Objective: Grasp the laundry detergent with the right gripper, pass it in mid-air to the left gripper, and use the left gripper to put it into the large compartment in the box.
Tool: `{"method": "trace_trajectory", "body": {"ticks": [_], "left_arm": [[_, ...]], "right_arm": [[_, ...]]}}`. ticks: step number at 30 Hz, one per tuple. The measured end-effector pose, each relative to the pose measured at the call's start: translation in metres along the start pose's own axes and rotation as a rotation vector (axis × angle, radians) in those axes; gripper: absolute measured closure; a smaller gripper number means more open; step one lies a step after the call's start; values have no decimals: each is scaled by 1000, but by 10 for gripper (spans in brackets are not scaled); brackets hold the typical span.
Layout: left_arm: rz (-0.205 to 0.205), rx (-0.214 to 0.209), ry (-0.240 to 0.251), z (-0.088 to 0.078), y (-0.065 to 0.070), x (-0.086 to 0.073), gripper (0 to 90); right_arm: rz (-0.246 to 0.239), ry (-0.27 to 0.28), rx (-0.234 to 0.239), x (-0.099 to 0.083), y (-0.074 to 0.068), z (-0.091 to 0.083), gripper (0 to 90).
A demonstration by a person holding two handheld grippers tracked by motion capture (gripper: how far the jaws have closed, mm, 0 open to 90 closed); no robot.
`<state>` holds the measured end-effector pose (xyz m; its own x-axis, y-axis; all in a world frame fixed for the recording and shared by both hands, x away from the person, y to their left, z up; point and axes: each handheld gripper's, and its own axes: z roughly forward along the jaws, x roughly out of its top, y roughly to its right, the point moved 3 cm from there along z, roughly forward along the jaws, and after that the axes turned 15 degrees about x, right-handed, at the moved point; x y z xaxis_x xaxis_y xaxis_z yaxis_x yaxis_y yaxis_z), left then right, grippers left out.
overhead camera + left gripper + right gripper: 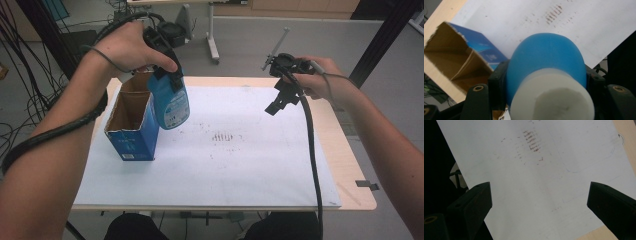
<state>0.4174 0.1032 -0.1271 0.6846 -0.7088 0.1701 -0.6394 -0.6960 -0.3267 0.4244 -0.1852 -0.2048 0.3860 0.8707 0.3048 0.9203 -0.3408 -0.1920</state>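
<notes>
My left gripper [167, 75] is shut on a blue bottle [170, 102] with a white cap, held in the air beside the top of an open blue cardboard box [131, 130]. In the left gripper view the bottle [546, 62] sits between the two black jaws, cap end toward the camera, with the box [461, 62] to the left below it. My right gripper [280, 102] hangs open above the white sheet [240, 160] at the right, nothing between its jaws. Its own view has the gripper [539, 202] over the stained sheet [531, 170].
The sheet covers most of a light wooden table [350, 165]. Reddish smudges [222, 136] mark the sheet's middle. A strip of tape [367, 185] lies at the table's right edge. Cables and a table leg stand on the floor beyond.
</notes>
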Motion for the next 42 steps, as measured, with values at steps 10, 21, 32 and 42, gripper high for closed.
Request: {"method": "trace_trajectory", "body": {"ticks": [10,21,32,42], "left_arm": [[-150,35,-24,-11,-44,-17,375],[-268,49,-55,-10,-69,-29,375],[-400,95,-92,-17,-93,-43,375],[-516,112,-118,-16,-108,-51,375]], "right_arm": [[-4,-9,-5,4,0,2,58],[-7,-4,-7,6,1,3,58],[-18,-5,-4,9,2,6,58],[-24,1,-8,10,2,7,58]]}}
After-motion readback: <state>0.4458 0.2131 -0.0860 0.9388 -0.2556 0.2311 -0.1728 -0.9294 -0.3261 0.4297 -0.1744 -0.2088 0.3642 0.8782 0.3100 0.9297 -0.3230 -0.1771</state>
